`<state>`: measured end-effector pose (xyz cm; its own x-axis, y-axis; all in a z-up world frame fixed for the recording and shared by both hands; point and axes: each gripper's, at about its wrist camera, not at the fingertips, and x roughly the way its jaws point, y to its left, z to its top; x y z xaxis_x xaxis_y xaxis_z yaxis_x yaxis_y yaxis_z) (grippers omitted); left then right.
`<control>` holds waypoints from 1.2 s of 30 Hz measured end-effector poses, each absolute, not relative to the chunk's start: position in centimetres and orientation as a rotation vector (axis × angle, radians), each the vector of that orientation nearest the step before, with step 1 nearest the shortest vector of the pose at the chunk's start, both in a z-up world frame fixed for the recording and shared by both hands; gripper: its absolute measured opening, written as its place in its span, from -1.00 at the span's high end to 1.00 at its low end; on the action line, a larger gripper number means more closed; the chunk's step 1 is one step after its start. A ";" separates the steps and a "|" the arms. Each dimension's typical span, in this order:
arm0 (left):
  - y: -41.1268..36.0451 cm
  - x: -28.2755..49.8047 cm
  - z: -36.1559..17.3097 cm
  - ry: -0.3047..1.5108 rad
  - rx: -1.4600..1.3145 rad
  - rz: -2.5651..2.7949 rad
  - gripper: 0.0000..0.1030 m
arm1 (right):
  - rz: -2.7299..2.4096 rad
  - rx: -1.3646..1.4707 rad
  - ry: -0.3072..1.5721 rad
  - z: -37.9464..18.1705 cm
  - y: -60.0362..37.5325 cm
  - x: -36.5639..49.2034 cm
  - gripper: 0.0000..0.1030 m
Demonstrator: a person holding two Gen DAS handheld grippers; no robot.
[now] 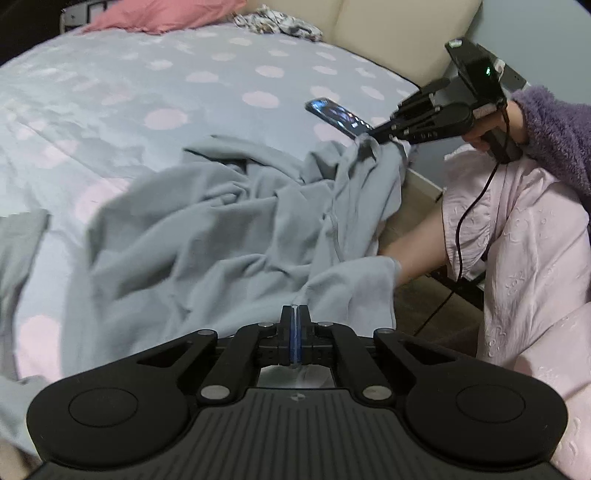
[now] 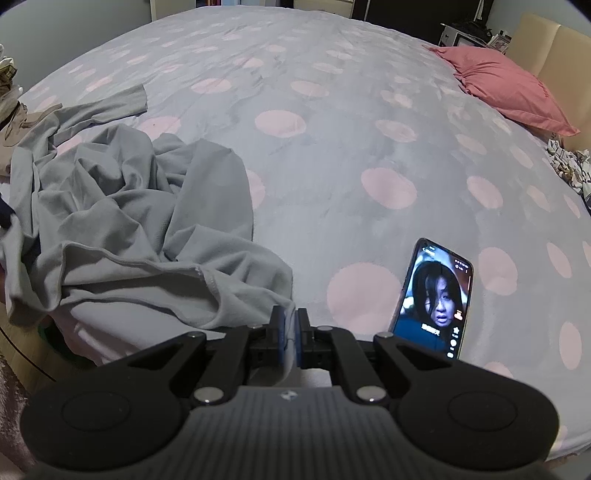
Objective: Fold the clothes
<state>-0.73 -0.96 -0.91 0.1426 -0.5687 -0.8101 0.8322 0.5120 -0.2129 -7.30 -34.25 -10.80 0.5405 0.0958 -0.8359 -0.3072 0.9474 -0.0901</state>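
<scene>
I have the left gripper [image 1: 294, 314] clamped on a hem of the crumpled grey fleece garment [image 1: 207, 236]: its two black fingers [image 1: 286, 325] are pressed together with a sliver of pale cloth pinched between the blue pads. The right gripper [image 2: 291, 321] is likewise closed on an edge of the same garment, a fold of grey fabric caught between its fingers [image 2: 276, 325].

From the left wrist view, the garment lies heaped on the grey bedspread with pink polka dots [image 1: 110, 92], spreading from the centre toward 3 o'clock, where it hangs over the bed's edge. At 2 o'clock I see the right gripper from the side, lifting a corner of cloth, held by a hand [image 1: 491, 129] in a fuzzy purple sleeve [image 1: 554, 129]. The person's pale pink embossed trousers [image 1: 535, 258] fill the 4 o'clock area.

In the right wrist view the garment sits bunched at 9 o'clock, one long sleeve [image 2: 107, 105] stretched toward 10 o'clock. A black smartphone with a lit screen [image 2: 434, 299] lies on the bedspread at 4 o'clock, just beside the right gripper and apart from the cloth. A pink pillow [image 2: 506, 92] rests at 2 o'clock near a cream padded headboard [image 2: 554, 55]. A patterned crumpled cloth [image 1: 284, 22] lies at 12 o'clock in the left view.
</scene>
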 end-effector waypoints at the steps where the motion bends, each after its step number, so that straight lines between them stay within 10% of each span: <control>1: -0.5 -0.9 -0.3 0.974 0.326 -1.023 1.00 | 0.239 -0.238 0.969 -10.7 -34.3 -7.3 0.87; 12: 6.3 -1.1 7.8 0.828 0.541 -0.737 1.00 | 0.170 -0.158 0.794 -6.1 -35.2 -6.8 0.88; 36: 6.9 1.5 0.4 1.016 0.650 -0.679 0.87 | 0.561 -0.554 0.944 -6.5 -31.2 -4.1 0.54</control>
